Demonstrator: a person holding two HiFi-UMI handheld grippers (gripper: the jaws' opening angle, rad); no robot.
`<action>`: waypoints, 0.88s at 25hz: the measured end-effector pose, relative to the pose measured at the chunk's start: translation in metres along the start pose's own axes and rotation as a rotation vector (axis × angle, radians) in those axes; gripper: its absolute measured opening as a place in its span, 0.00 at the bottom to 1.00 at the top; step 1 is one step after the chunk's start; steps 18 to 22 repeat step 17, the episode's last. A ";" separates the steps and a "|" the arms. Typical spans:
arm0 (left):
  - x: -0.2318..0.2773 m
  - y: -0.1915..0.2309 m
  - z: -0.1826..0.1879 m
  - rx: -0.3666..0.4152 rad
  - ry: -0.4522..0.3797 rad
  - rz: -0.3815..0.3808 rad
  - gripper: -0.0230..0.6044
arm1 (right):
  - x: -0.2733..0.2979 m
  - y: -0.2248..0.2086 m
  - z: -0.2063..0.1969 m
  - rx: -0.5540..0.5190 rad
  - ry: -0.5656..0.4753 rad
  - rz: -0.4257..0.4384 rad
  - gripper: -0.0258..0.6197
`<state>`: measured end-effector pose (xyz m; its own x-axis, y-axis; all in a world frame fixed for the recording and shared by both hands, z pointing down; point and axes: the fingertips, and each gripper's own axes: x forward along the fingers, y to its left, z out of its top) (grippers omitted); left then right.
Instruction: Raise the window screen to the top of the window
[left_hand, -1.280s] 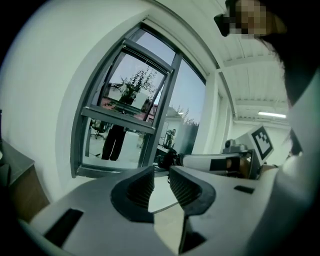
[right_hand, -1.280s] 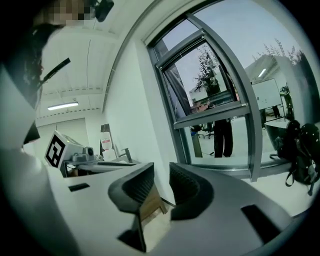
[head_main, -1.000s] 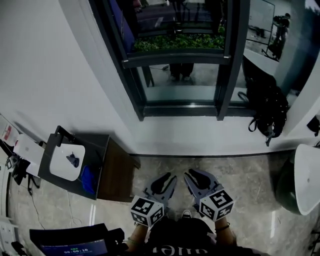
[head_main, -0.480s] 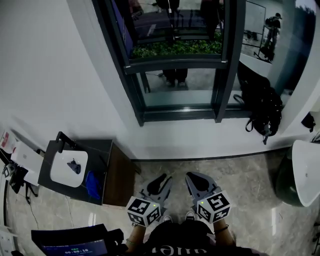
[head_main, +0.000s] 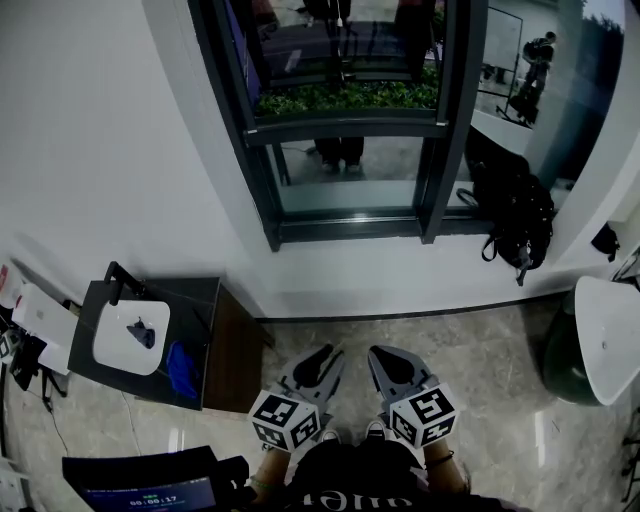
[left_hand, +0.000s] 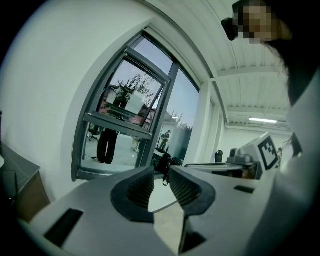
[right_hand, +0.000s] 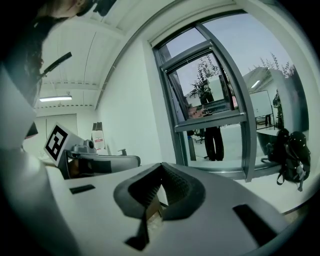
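Head view, left to right: my left gripper (head_main: 322, 362) has its jaws slightly parted on nothing, and my right gripper (head_main: 388, 360) is clenched empty. Well beyond both, the window (head_main: 345, 128) is cut off at the top, and its window screen is lost among reflections.

Looking like an office or lab workroom. Showing a tall dark-framed window (head_main: 350, 150) at top middle of the head view, with plain white walls (head_main: 100, 150) and a polished stone floor (head_main: 490, 340). Keeping a dark cabinet (head_main: 228, 345) and a lit screen (head_main: 140, 494) at lower left, a black backpack (head_main: 515, 215) at right. Showing a ceiling strip light (left_hand: 269, 120) at right in the left gripper view.
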<state>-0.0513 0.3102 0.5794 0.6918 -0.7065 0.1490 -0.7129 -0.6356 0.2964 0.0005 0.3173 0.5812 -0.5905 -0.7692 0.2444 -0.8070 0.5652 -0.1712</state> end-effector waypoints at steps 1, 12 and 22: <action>0.000 0.000 -0.001 0.001 0.002 -0.001 0.19 | 0.000 0.000 -0.001 -0.002 -0.003 -0.003 0.05; -0.010 0.001 -0.012 -0.003 0.020 0.011 0.19 | 0.002 0.008 -0.007 -0.011 -0.007 0.002 0.05; -0.012 0.000 -0.011 -0.022 0.017 0.011 0.19 | 0.002 0.009 -0.008 -0.010 -0.001 0.006 0.05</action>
